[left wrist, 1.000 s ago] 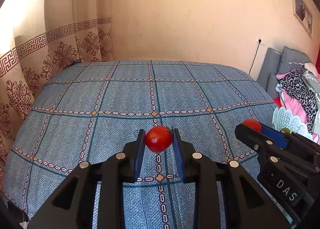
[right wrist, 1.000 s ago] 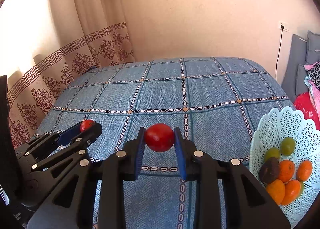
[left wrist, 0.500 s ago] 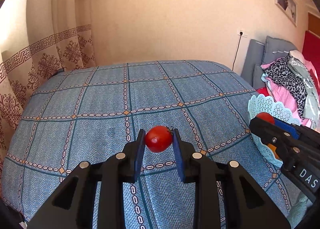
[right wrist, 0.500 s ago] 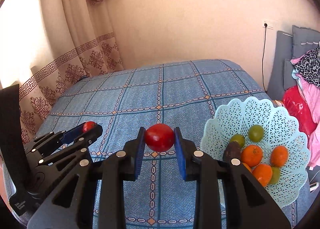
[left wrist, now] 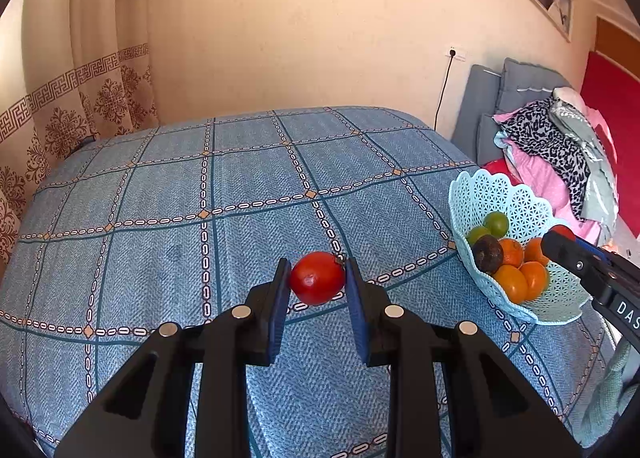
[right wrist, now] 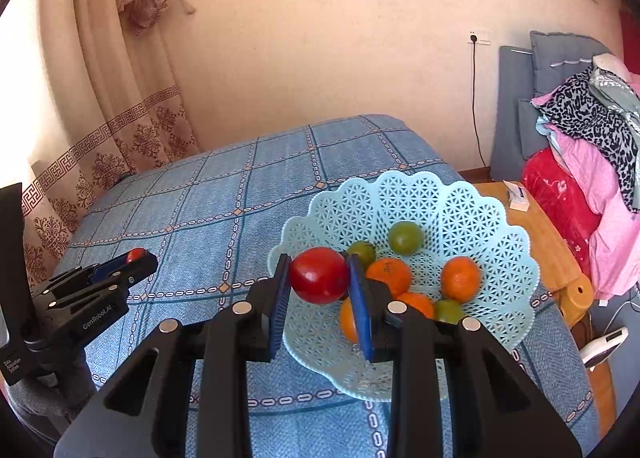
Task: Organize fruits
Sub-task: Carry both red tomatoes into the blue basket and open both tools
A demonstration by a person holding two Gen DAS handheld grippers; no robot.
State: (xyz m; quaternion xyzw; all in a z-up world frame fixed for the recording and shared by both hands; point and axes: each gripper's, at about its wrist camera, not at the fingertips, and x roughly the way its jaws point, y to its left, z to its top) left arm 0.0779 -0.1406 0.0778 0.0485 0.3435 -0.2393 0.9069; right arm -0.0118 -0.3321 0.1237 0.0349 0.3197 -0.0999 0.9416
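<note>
My left gripper [left wrist: 317, 280] is shut on a red tomato [left wrist: 316, 278] and holds it above the blue patterned bedspread [left wrist: 240, 194], left of the basket. My right gripper [right wrist: 319, 278] is shut on another red tomato [right wrist: 318, 275] and holds it over the left rim of the pale blue lattice basket [right wrist: 480, 210]. The basket also shows in the left wrist view [left wrist: 504, 198]. It holds several oranges [right wrist: 460, 278], green fruits [right wrist: 406, 236] and a dark fruit [left wrist: 487, 253]. The left gripper shows in the right wrist view [right wrist: 136, 256], the right gripper in the left wrist view [left wrist: 564, 236].
The basket stands at the right edge of the bed. A wooden stand [right wrist: 548, 242] and a pile of clothes [right wrist: 592, 162] lie to the right. A curtain [right wrist: 120, 106] hangs at the left, a wall behind.
Both grippers have swung to the right with their tomatoes. The basket has come into fuller view, and the right gripper now hangs over its left rim.
</note>
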